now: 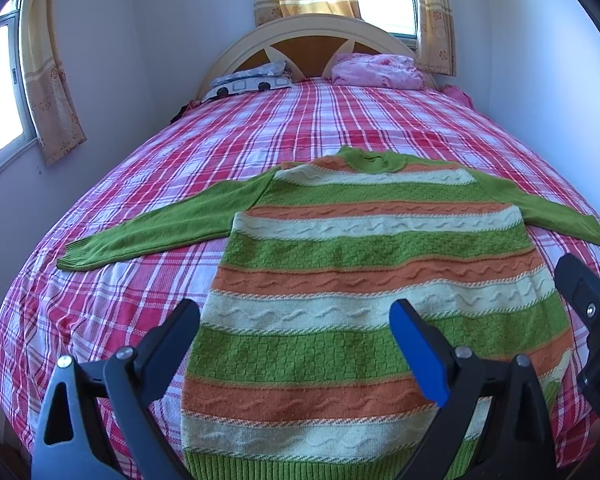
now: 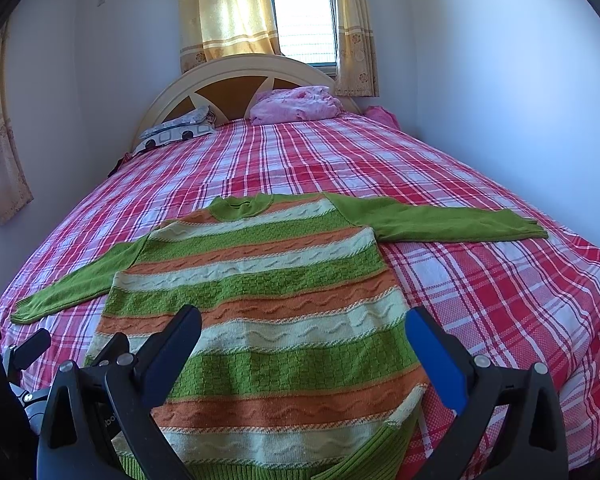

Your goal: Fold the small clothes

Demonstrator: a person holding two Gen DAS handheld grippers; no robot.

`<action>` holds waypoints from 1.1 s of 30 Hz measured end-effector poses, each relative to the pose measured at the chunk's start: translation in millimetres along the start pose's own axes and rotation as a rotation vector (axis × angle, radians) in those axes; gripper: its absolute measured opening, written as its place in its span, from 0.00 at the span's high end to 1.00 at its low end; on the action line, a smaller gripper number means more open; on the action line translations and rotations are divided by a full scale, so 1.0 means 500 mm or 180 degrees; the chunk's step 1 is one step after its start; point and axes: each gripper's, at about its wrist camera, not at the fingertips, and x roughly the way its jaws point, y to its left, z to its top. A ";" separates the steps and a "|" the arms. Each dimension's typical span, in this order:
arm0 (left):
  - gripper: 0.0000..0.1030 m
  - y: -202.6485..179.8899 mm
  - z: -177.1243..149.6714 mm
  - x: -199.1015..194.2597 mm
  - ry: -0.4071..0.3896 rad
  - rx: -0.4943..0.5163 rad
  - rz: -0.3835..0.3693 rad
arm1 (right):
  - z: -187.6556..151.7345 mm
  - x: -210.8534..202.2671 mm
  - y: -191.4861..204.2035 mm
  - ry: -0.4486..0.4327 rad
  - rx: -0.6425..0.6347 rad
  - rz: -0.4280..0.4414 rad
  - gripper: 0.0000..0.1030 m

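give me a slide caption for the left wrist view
Open left gripper above a striped sweater laid flat on the plaid bed.

We see a striped sweater (image 1: 364, 280) lying flat on the plaid bed (image 1: 260, 128), both green sleeves spread wide. Our left tongs (image 1: 296, 316) hover parted above its hem, apparently not touching it.

There was one sweater (image 1: 364, 264) on one bed (image 1: 260, 136) — a knitted one with green, orange and cream stripes, and it had two green sleeves. At the head of the bed lay two pillows: one pink pillow (image 1: 376, 70) and one patterned pillow (image 1: 252, 80). There was one headboard (image 1: 312, 28). Two claws were in view — the left claw (image 1: 296, 344) and the right claw (image 2: 304, 352). Two windows were seen, one back window (image 2: 304, 20) and one side window (image 1: 0, 92), each with yellow curtains.
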 end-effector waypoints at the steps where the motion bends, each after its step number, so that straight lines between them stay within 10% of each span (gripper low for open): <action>1: 0.05 0.000 0.000 0.000 0.0000 0.0001 0.0000 | 0.000 0.000 0.000 -0.0001 -0.0002 0.0000 0.01; 33: 0.05 -0.008 -0.001 0.001 0.0022 -0.0007 -0.0006 | -0.006 0.015 -0.003 0.0103 -0.0016 -0.0027 0.01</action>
